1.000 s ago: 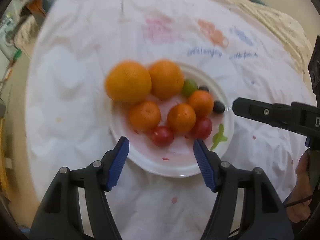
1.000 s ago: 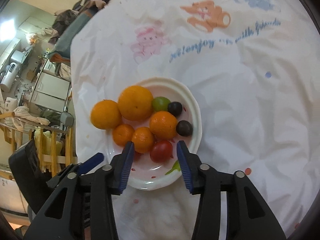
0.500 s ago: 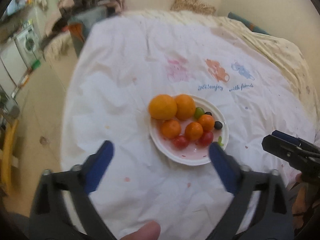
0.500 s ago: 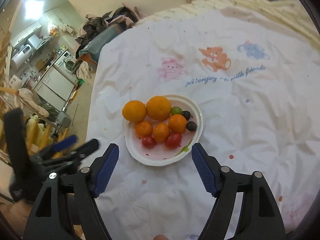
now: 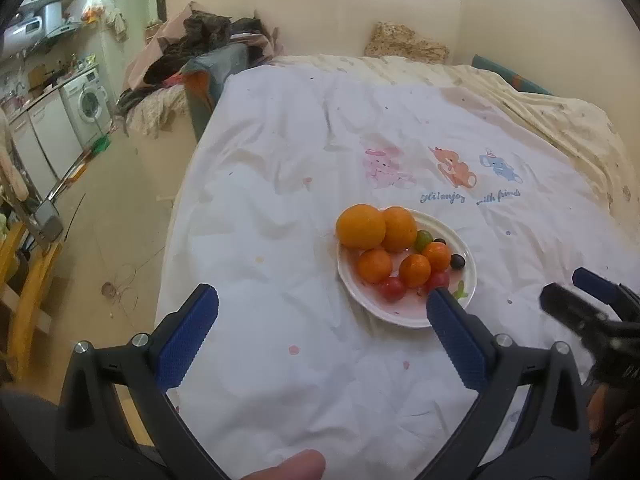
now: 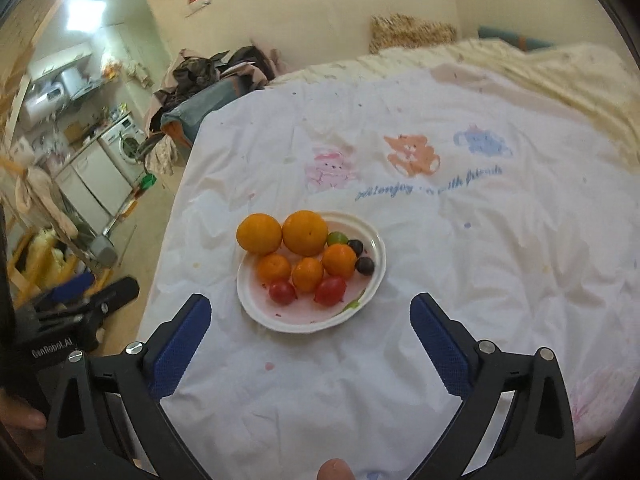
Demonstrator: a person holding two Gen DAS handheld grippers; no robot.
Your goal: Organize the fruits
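Note:
A white plate [image 5: 466, 248] [image 6: 256, 308] sits on a white printed sheet and holds two large oranges [image 5: 360, 227] [image 6: 305, 233], three small mandarins [image 5: 374, 265] [image 6: 307, 274], two red cherry tomatoes [image 5: 392, 289] [image 6: 330, 290], a green grape [image 6: 337, 237] and two dark grapes [image 6: 365, 265]. The leftmost orange [image 6: 259, 233] overhangs the plate's rim. My left gripper [image 5: 320, 320] is open and empty, pulled back near the plate's left front. My right gripper [image 6: 310, 332] is open and empty, just in front of the plate. Each gripper shows at the edge of the other's view [image 5: 580, 312] [image 6: 92, 292].
The sheet [image 5: 320, 152] covers a bed-like surface with a cream blanket [image 5: 560, 112] at the far right. A pile of clothes [image 5: 200, 52] lies past the far left corner. The bed's left edge drops to a floor with a washing machine [image 5: 90, 104] and yellow wooden furniture [image 5: 24, 280].
Both grippers have pulled back and up from the plate and opened wider. The fruit on the plate has not moved.

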